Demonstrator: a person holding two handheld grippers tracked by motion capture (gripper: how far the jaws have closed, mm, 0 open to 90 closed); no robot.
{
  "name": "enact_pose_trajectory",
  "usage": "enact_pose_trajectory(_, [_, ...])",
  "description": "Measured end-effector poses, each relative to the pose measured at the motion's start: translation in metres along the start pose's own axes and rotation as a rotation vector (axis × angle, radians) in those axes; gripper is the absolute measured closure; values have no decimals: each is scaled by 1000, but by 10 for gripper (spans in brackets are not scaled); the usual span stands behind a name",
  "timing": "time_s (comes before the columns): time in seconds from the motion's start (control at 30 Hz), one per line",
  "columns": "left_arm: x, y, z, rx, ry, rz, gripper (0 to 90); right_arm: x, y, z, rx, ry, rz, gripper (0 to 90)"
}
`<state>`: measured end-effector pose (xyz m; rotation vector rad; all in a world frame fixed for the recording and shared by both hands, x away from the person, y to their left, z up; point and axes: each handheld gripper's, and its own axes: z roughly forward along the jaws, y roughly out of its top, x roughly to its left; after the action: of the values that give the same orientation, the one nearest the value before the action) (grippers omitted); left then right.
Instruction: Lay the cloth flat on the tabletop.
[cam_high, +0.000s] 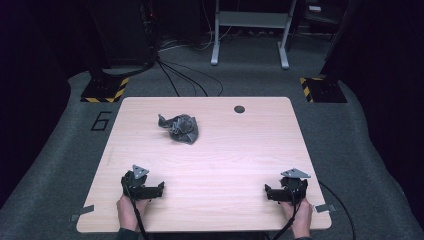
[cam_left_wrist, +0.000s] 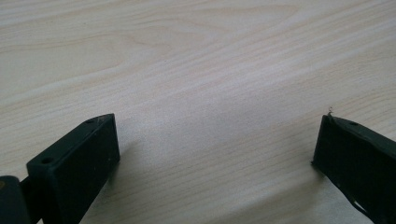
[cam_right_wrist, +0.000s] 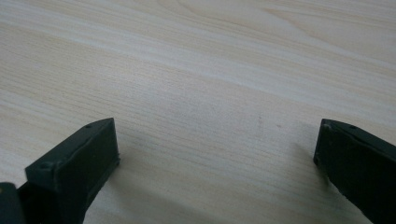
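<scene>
Grey cloth (cam_high: 181, 128): we count one, crumpled.
Grippers: two, left gripper (cam_high: 161, 188), right gripper (cam_high: 266, 192), jaws wide apart, empty.
Floor mark (cam_high: 101, 120): "6".

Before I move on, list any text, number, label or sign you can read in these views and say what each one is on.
"6": a large dark numeral marked on the grey floor mat, left of the table.
Yellow-and-black hazard stripes, a warning sign without words, on the left stand base and the right stand base.
No readable text on the crumpled grey cloth, the left tool or the right tool.
</scene>
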<state>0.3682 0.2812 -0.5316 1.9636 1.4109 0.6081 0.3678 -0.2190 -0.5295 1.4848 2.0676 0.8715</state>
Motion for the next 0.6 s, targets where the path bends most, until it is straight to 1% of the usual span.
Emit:
enact_pose_trajectory(0.13, [0, 0, 0, 1, -1, -2, 1, -1, 1, 1, 2, 5, -9, 0])
enact_pose_trajectory(0.27, [0, 0, 0, 2, -7, 7, 0, -3, 2, 2, 1, 13, -18, 0])
enact_pose_trajectory(0.33, [0, 0, 0, -3, -8, 6, 0, -2, 3, 3, 0, 15, -12, 0])
enact_pose_trajectory(0.4, [1, -1, -1, -6, -16, -2, 0, -3, 3, 3, 2, 23, -22, 0])
enact_pose_trajectory(0.5, [3, 0, -1, -6, -28, -1, 0, -4, 3, 3, 2, 25, -24, 0])
enact_pose_trajectory(0.57, [4, 0, -1, 3, -21, 8, 0, -3, 3, 3, 1, 24, -23, 0])
enact_pose_trajectory(0.6, [6, 2, -2, 16, -33, 8, 0, -3, 3, 3, 2, 24, -24, 0])
